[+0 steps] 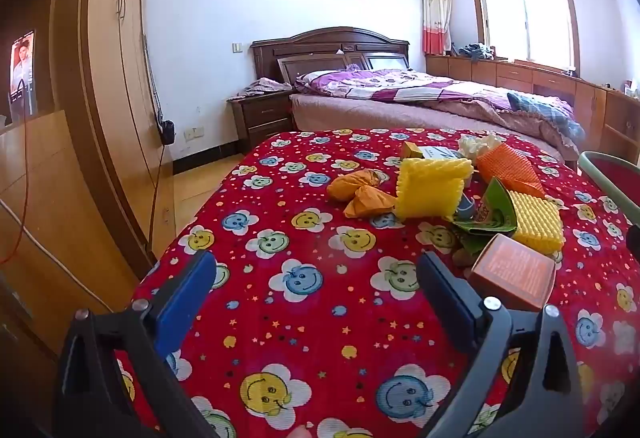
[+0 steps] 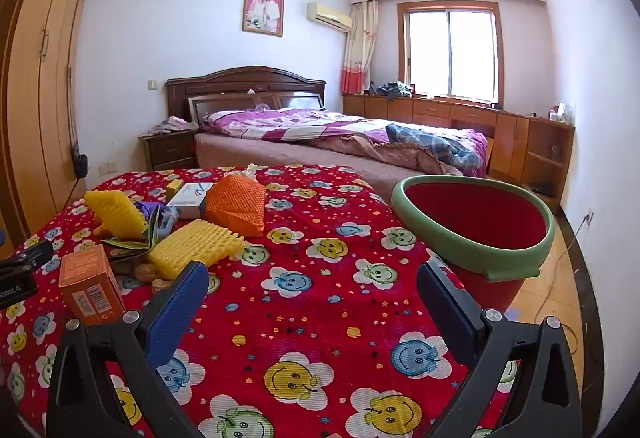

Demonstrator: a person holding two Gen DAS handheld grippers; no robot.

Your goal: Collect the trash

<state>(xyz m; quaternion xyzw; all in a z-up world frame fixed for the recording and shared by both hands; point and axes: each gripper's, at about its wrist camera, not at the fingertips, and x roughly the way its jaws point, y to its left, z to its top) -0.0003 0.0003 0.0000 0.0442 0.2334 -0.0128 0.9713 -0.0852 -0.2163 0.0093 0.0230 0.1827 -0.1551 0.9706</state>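
Both claws gape wide and hold nothing: the left claw [image 1: 316,278] and the right claw [image 2: 312,286] hover over the red smiley-print tabletop [image 2: 320,318]. The trash lies heaped well to the left of the green-rimmed bin [image 2: 472,238], which stands at the tabletop's right edge. Nearest is the orange box [image 2: 90,288], probably light, stiff cardboard, best pinched across its flat sides. The yellow foam net [image 2: 196,248] beyond looks soft and squashy, so any edge should serve.
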